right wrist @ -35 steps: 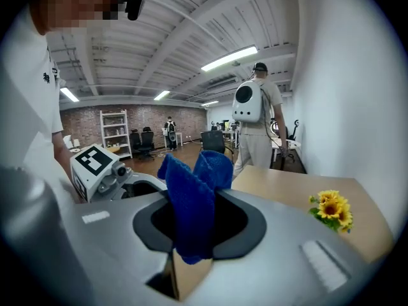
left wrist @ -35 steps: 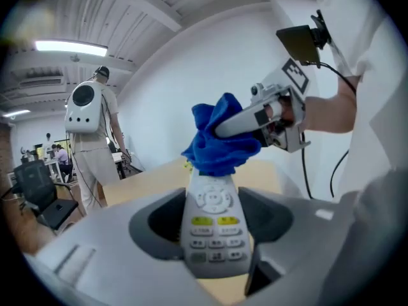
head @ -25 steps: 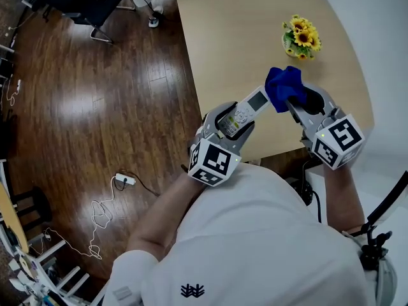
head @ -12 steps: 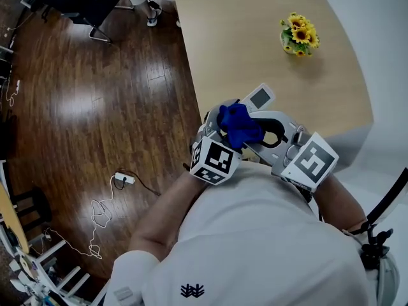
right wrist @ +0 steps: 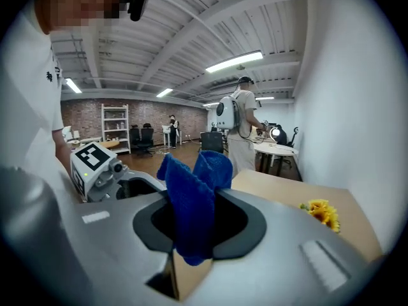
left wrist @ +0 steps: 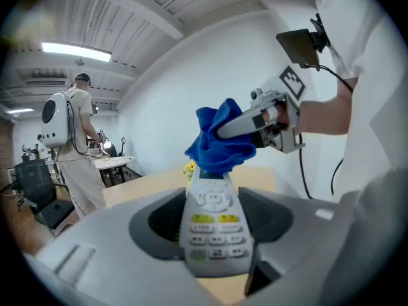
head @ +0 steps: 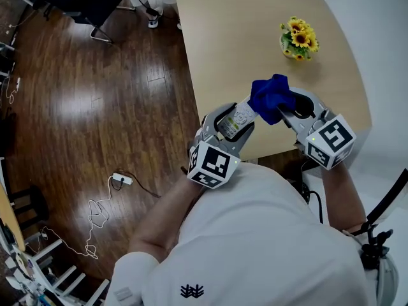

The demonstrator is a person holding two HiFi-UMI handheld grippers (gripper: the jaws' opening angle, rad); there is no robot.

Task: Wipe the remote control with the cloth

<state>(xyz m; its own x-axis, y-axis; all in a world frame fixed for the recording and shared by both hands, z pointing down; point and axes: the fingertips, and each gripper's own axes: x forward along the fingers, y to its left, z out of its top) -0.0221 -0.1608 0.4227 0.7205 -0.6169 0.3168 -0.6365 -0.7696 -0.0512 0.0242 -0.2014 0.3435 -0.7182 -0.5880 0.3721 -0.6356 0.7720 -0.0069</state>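
Fingers [left wrist: 108,241] of my left gripper [head: 229,125] pinch the remote control [left wrist: 213,225] low by its sides above the table [head: 217,37] edge, right gripper [head: 293,110] clamped on the cloth [head: 271,94] bunched over its screen end — remote stiff, light, likely slick; cloth soft.

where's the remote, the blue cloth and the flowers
remote control [left wrist: 213,227]: left gripper view, on its keypad
cloth [right wrist: 191,209]: right gripper view, on the middle fold
sunflowers [head: 299,37]: head view, on the yellow blooms
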